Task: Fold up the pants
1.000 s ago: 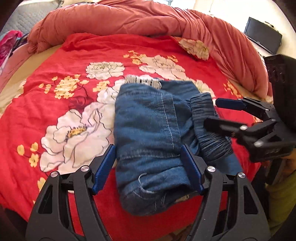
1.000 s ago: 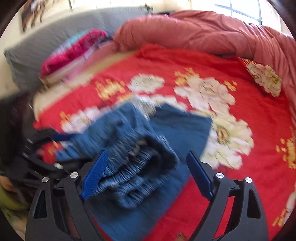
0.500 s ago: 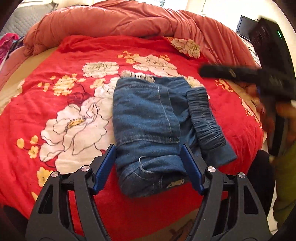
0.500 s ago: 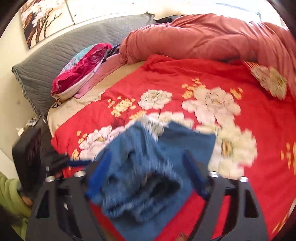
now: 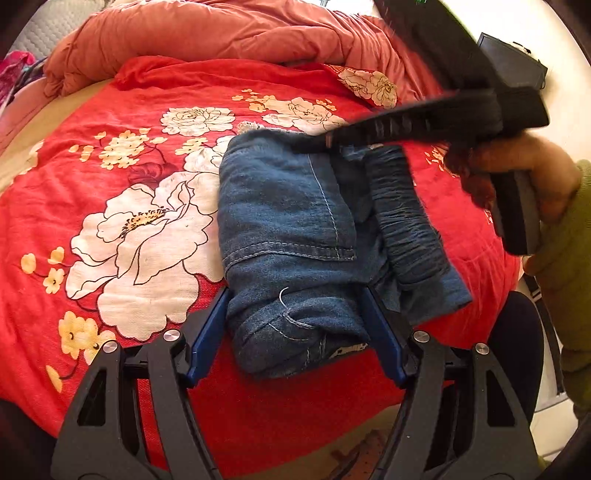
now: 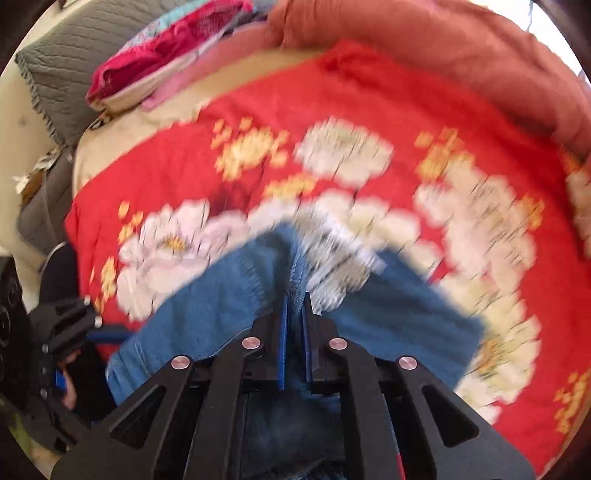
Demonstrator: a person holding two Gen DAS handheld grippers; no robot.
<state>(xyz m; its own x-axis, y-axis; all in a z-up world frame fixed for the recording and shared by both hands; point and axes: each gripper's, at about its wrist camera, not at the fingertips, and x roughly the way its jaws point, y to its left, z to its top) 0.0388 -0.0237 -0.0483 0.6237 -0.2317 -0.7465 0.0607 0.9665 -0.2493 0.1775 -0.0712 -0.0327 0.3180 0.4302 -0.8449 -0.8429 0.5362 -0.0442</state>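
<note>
The folded denim pants (image 5: pixel 295 236) lie near the red floral bedspread's (image 5: pixel 110 184) front edge, long axis running front-to-back, left gripper (image 5: pixel 295 332) spread wide astride them, right gripper (image 6: pixel 294 317) pinched closed above.

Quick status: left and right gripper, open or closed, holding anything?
Left gripper: open, straddling the folded jeans, gripping nothing.
Right gripper: closed; whether it pinches denim cannot be told.

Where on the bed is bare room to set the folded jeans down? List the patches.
Free: the red floral bedspread left of the folded blue denim jeans, and the strip between the jeans and the bunched orange-red duvet. Crowded: right of the jeans, where the right gripper reaches in; near edge, under the open left gripper.
</note>
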